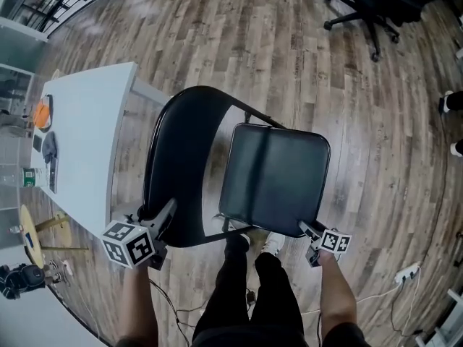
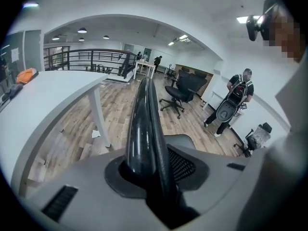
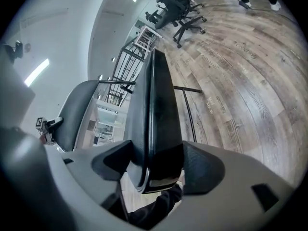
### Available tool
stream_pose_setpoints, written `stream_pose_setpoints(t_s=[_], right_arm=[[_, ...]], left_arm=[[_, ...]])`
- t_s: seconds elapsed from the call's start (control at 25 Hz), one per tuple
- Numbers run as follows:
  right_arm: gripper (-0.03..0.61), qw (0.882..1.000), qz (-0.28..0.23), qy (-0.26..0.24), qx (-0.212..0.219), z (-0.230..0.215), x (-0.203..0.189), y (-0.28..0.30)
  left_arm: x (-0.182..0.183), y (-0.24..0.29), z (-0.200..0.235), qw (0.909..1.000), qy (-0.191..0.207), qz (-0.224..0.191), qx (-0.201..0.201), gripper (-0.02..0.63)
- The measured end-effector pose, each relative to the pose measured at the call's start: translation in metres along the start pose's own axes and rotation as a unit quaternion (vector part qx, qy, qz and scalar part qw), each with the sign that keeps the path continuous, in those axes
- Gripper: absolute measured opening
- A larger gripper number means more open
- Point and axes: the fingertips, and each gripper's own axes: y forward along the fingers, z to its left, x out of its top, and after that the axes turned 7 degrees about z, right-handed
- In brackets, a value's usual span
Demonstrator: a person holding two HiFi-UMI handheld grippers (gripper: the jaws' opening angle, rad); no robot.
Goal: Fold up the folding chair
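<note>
Head view: the left hand-held gripper (image 1: 165, 212) pinches the rim of the curved black metal backrest (image 1: 184, 157), and the right hand-held gripper (image 1: 307, 230) pinches the front edge of the black padded seat (image 1: 275, 172). Both belong to the black folding chair (image 1: 249, 113), which stands on the wood-plank floor (image 1: 304, 56) just beside the white rectangular surface (image 1: 87, 136).

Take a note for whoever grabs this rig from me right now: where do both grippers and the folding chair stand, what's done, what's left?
Left gripper: shut on the backrest rim.
Right gripper: shut on the seat, at its near edge.
Folding chair: beside the white table, seat and backrest apart, not folded.
Done: both grips set.
Left: bring seat and backrest together until flat.
</note>
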Motion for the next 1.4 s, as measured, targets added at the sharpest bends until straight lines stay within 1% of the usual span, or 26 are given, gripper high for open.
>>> stream_pose_setpoints(t_s=[0.16, 0.24, 0.44, 0.56, 0.76, 0.88, 1.0, 1.28, 1.4], right_arm=[[0.327, 1.0, 0.003, -0.022, 0.0, 0.042, -0.004, -0.009], [0.319, 0.999, 0.008, -0.041, 0.003, 0.069, -0.004, -0.012], [0.308, 0.995, 0.039, -0.094, 0.01, 0.138, -0.006, -0.007], [0.308, 0.99, 0.062, -0.126, 0.029, 0.188, -0.008, -0.007], [0.308, 0.98, 0.087, -0.162, 0.074, 0.276, -0.019, 0.007], [0.308, 0.973, 0.096, -0.183, 0.103, 0.324, -0.024, 0.016], [0.304, 0.964, 0.105, -0.206, 0.129, 0.371, -0.029, 0.035], [0.299, 0.937, 0.141, -0.259, 0.187, 0.487, -0.049, 0.106], [0.301, 0.929, 0.156, -0.268, 0.204, 0.526, -0.059, 0.138]], left_arm=[[0.011, -0.021, -0.003, 0.9998, -0.008, -0.001, -0.016, 0.109], [0.019, -0.035, -0.003, 0.9998, -0.007, -0.004, -0.017, 0.103], [0.036, -0.063, 0.011, 0.9997, -0.006, -0.013, -0.019, 0.097], [0.047, -0.083, 0.011, 0.9995, -0.006, -0.02, -0.024, 0.091], [0.061, -0.113, 0.023, 0.9997, 0.001, -0.022, -0.007, 0.087], [0.067, -0.129, 0.027, 0.9997, 0.004, -0.023, -0.001, 0.086], [0.075, -0.144, 0.038, 0.9997, 0.001, -0.026, -0.004, 0.083], [0.085, -0.171, 0.072, 0.9997, 0.001, -0.023, -0.001, 0.083], [0.087, -0.183, 0.086, 0.9997, -0.002, -0.025, 0.001, 0.083]])
